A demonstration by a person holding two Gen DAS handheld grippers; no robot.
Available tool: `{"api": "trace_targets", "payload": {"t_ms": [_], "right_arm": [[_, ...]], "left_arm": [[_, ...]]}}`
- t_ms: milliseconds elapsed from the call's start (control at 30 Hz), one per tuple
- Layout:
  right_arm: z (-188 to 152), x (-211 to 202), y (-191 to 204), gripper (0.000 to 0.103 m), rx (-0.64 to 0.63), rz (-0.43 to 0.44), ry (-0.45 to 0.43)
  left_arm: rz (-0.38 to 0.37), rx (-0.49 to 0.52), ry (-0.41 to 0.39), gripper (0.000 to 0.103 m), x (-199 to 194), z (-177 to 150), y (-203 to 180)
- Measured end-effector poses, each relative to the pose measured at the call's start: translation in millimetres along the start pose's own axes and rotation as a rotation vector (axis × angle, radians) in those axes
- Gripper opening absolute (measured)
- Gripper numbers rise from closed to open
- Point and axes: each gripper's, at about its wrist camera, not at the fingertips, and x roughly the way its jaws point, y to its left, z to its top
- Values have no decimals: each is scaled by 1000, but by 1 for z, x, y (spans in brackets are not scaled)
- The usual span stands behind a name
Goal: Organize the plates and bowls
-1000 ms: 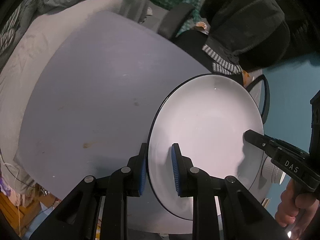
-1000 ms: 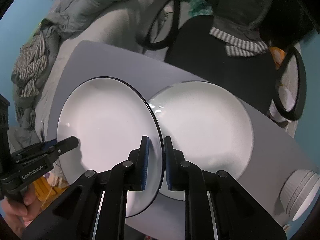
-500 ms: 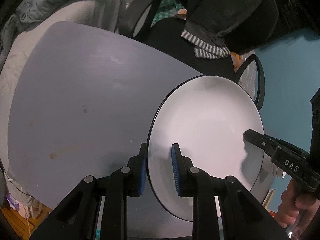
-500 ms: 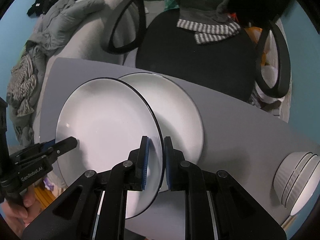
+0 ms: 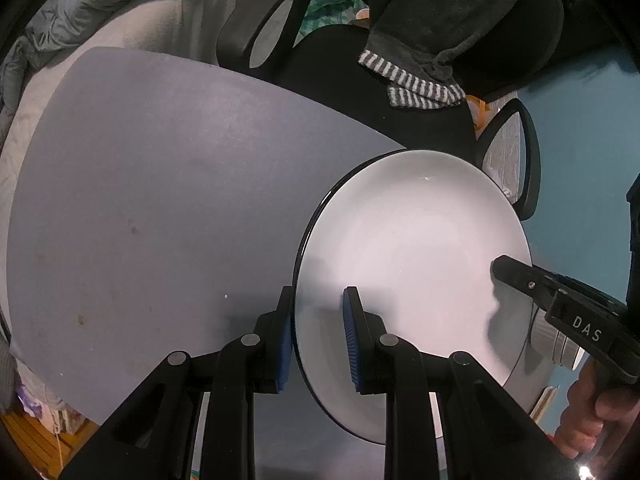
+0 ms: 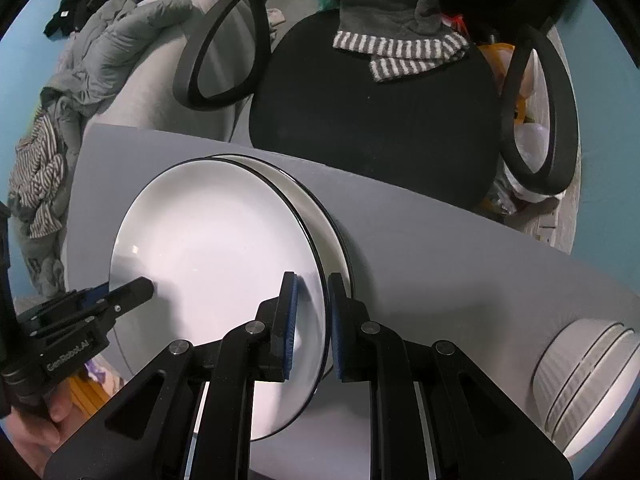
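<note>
A white plate with a thin black rim [image 5: 416,264] [image 6: 216,264] is held by both grippers above the grey table [image 5: 160,200]. My left gripper [image 5: 316,338] is shut on its left rim. My right gripper [image 6: 312,326] is shut on its right rim. In the right wrist view the held plate hovers almost directly over a second white plate [image 6: 320,216] that lies on the table, with only that plate's right edge showing. The right gripper also shows in the left wrist view [image 5: 516,274], and the left gripper in the right wrist view [image 6: 132,292].
Stacked white ribbed bowls [image 6: 588,376] lie at the table's right end. A black office chair [image 6: 376,112] with a grey garment over it stands behind the table. A bed with grey bedding [image 6: 116,40] is at the far left.
Both grippers have carried the held plate over the plate on the table, so the two now nearly overlap. Both grips are unchanged.
</note>
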Motion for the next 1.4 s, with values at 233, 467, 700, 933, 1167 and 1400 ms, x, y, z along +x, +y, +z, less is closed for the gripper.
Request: {"api": "trace_targets", "payload": {"t_ms": [233,467,700,933,1167,1400], "right_arm": [[3,5,2,15,-15,-3,21],[1,12,0,16,11,-11,55],[6,13,3,35,42,10,94],[9,11,6,49,75,27,126],[9,9,8,54,74,19,147],[9,7,11,62,63,-31,175]], "left_arm": [[16,-4,26,22,5,0,2],[20,19,31,22,8,-3,1],[35,52,31,23,7,3,-5],[22,51,24,26,5,6,-6],[26,80,21,26,2,3,-7],[12,73,21,28,-2,-1,-4]]}}
